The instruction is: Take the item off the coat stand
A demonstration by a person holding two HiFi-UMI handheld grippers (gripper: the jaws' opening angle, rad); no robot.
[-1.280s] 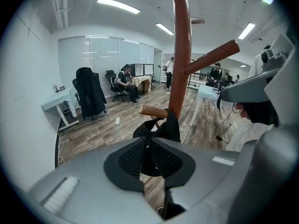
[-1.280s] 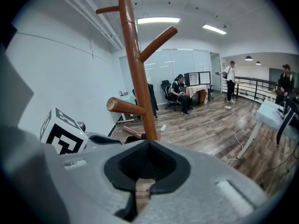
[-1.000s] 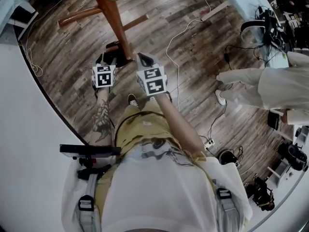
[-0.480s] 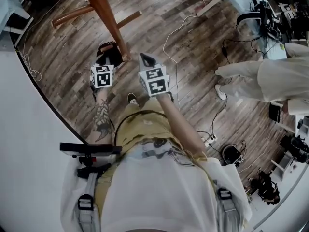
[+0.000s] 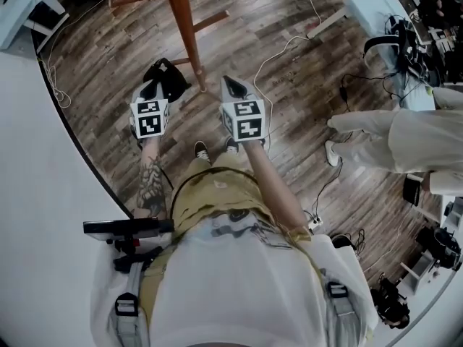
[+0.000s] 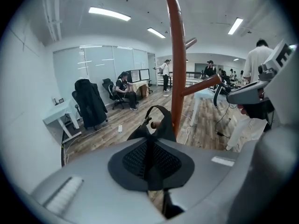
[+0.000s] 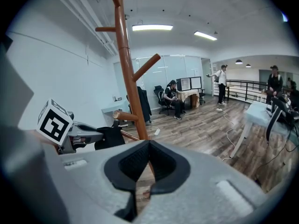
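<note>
The brown wooden coat stand (image 5: 184, 27) rises from the plank floor ahead of me. A black fabric item with a loop strap (image 5: 168, 79) hangs just left of its pole. My left gripper (image 5: 153, 92) is shut on this item: in the left gripper view the black cloth (image 6: 156, 127) is pinched between the pads, and its strap arches by a low peg's end (image 6: 152, 123). I cannot tell whether the strap still rests on that peg. My right gripper (image 5: 233, 87) hangs to the right of the pole, shut and empty. In the right gripper view the stand (image 7: 127, 69) and the held item (image 7: 112, 136) show.
A person in white clothing (image 5: 405, 132) stands at the right. Cables (image 5: 271, 56) trail over the floor. A white wall (image 5: 43, 194) curves along the left, and a white table (image 5: 376, 6) sits at the far right. Several people sit and stand at desks in the distance (image 6: 124, 90).
The two grippers have spread apart, the right one moving away from the pole. The left gripper sits a little further left of the pole with the black item at its tips.
</note>
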